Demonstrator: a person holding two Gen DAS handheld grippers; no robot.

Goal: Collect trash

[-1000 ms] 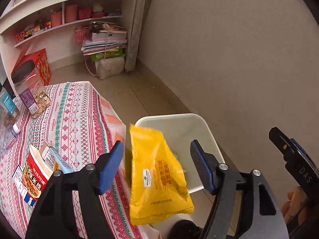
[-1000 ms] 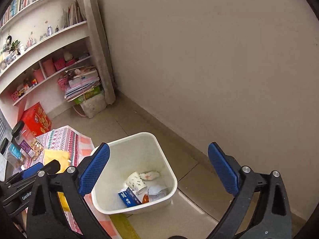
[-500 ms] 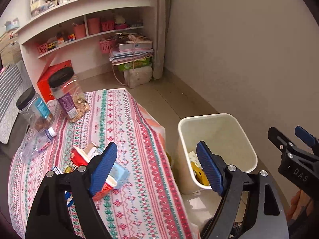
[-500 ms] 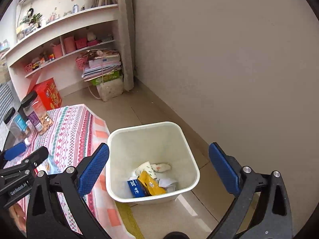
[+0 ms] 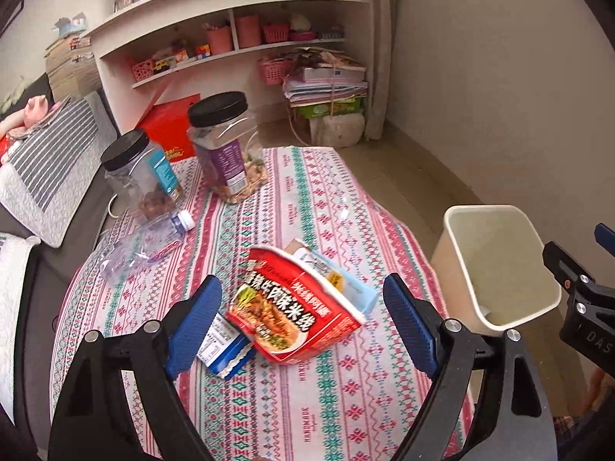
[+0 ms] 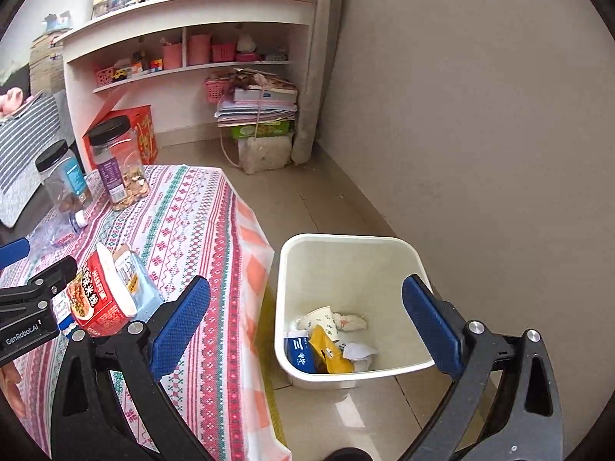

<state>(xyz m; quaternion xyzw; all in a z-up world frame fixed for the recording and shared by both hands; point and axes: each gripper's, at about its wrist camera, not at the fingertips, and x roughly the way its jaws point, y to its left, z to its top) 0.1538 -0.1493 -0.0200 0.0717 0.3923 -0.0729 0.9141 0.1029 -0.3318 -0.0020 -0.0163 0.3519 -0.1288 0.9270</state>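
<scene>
Only the right view is showing the yellow packet (image 6: 330,353) lying inside the bin (image 6: 384,240). The left gripper (image 5: 303,322), jaws just widening and empty, is pointing down at the red cup (image 5: 296,307) on the table (image 5: 307,192); right gripper (image 6: 307,326) is hanging agape.

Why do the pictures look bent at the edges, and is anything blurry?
Both views come through a fisheye lens, so the shelf curves and the corners go black. In the left wrist view the red noodle cup is slightly smeared. In the right wrist view the white bin is sharp, with a pale glare patch on the floor before it.
</scene>
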